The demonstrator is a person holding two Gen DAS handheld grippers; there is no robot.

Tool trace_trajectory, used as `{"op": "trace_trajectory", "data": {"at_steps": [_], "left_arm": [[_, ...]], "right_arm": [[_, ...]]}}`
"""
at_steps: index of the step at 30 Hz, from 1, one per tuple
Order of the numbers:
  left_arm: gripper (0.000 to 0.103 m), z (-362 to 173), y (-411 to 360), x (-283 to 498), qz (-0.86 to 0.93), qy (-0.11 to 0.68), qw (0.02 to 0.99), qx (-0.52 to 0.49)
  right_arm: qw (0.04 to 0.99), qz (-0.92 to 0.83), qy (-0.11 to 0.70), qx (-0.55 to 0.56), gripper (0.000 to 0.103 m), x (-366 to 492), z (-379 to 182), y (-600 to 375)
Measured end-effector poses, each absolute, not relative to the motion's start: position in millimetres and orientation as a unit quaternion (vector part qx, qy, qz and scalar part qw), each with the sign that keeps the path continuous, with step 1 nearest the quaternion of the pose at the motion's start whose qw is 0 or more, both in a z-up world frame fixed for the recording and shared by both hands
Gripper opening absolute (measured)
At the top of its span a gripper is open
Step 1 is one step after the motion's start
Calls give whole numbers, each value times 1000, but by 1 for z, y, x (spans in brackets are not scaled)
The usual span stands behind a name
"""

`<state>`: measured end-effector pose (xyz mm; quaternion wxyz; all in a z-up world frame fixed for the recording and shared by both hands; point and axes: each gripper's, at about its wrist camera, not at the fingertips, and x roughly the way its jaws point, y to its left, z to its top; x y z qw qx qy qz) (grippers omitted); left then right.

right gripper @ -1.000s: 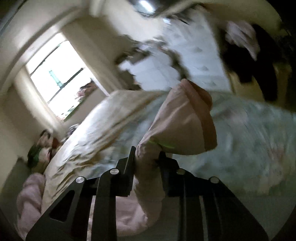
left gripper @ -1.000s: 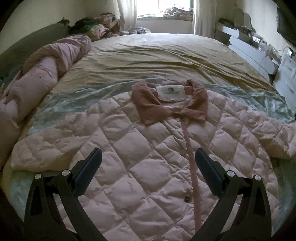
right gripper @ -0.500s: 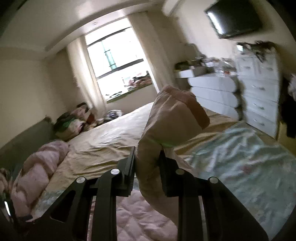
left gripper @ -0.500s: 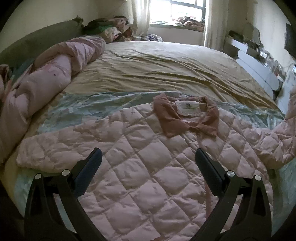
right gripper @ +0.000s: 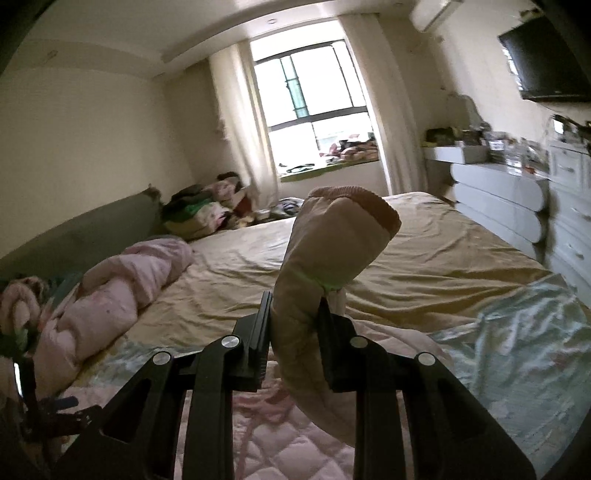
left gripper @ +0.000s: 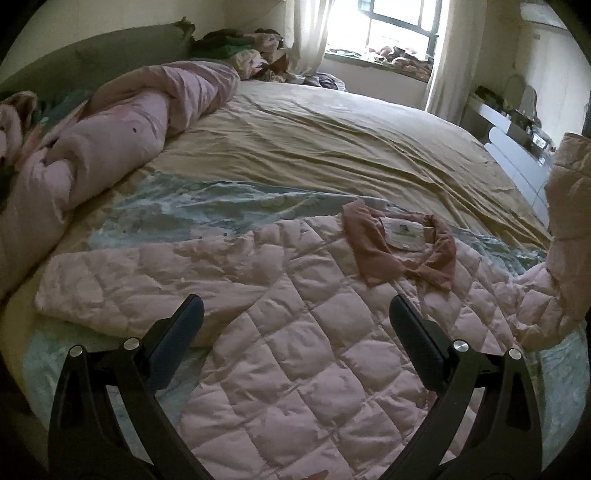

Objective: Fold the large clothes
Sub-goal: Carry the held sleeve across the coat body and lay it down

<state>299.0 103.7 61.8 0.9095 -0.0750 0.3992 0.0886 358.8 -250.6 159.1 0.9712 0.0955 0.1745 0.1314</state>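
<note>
Right gripper (right gripper: 295, 314) fingers clenched on the jacket sleeve (right gripper: 332, 251), just below the ribbed cuff (right gripper: 373, 206); the sleeve stands up from between the fingers and its cuff end flops to the right, raised above the bed (right gripper: 424, 258). Left gripper (left gripper: 295, 321) fingers spread wide, grasping nothing, hanging over the jacket body. Pink quilted jacket (left gripper: 303, 350) lies flat, front up, on the near part of the bed, darker collar (left gripper: 388, 258) pointing toward the window (left gripper: 399, 22). Its other sleeve (left gripper: 147, 280) lies stretched out flat to the left. Lifted sleeve rises at the right edge of the left wrist view. Jacket rests partly on a pale blue cover (left gripper: 192, 206); tan sheet (left gripper: 332, 140) beyond. Rolled pink duvet (left gripper: 110, 147) along the left side. White drawers (right gripper: 517, 206) at right.
</note>
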Motion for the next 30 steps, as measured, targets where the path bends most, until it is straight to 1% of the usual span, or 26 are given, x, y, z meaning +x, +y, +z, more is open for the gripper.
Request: {"op": "trace_trajectory", "data": {"at_steps": [10, 17, 23, 30], "left_arm": [[94, 58, 132, 289, 86, 394, 908, -115], [94, 47, 147, 289, 86, 401, 902, -135], [94, 37, 158, 291, 82, 406, 897, -157], [94, 23, 158, 296, 50, 410, 891, -189]], "right_arm": [[962, 187, 184, 73, 22, 363, 143, -176], [953, 212, 209, 47, 22, 370, 112, -118], [949, 220, 226, 27, 22, 371, 81, -90], [951, 213, 226, -3, 22, 365, 56, -71]]}}
